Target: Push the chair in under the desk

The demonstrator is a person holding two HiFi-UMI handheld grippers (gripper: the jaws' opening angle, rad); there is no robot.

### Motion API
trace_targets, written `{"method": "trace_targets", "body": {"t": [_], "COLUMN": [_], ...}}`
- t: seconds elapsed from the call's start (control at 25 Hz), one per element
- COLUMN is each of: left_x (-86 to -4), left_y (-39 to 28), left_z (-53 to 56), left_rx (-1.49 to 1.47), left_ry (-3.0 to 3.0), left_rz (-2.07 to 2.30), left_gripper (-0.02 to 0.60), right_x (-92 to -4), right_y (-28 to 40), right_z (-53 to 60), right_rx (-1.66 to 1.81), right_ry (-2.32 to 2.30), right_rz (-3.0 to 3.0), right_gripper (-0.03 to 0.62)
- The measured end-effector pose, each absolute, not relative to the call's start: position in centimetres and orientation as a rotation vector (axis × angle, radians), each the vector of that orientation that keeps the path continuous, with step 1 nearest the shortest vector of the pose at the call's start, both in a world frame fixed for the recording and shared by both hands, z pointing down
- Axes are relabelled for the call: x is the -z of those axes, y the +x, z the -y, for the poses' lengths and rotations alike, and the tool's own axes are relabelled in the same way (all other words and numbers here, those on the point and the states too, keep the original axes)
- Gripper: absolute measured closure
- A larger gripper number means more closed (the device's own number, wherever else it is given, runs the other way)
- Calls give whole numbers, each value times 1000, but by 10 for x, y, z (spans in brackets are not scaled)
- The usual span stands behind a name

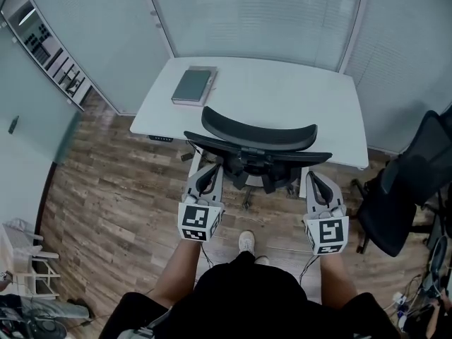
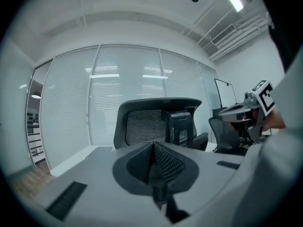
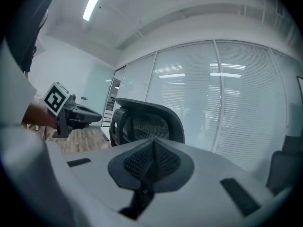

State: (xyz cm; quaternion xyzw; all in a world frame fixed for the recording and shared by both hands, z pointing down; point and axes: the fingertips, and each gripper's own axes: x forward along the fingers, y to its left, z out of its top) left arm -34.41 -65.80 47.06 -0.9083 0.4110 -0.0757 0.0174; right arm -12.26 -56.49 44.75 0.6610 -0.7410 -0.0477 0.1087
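Observation:
A black mesh-backed office chair (image 1: 258, 143) stands pulled out from the white desk (image 1: 311, 104), its back toward me. My left gripper (image 1: 209, 169) is behind the chair's left side, and my right gripper (image 1: 313, 179) is behind its right side. Both are shut with nothing between the jaws. In the left gripper view the shut left gripper (image 2: 154, 161) points at the chair (image 2: 154, 122), a short way off, with the right gripper (image 2: 251, 110) off to the side. The right gripper view shows its shut gripper (image 3: 150, 163), the chair (image 3: 147, 122) and the left gripper (image 3: 71, 115).
A grey book (image 1: 193, 85) lies on the desk's far left. A second black chair (image 1: 406, 189) stands at the right. Frosted glass walls (image 1: 254, 13) close in the desk behind and beside. A white rack (image 1: 25, 260) stands at lower left on the wooden floor (image 1: 113, 196).

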Motion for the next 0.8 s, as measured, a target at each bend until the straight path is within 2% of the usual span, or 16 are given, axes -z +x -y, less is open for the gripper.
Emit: {"method": "trace_targets", "body": {"t": [0.8], "left_x": [-465], "left_y": [-339], "left_z": [663], "left_rx": [259], "left_ry": [-2811], "left_rz": [-1234], "left_gripper": [569], "right_x": [-428], "right_y": [-133], "right_z": [575], "right_rx": [205], "right_ry": [1936], "right_rz": [2283], "right_gripper": [592]}}
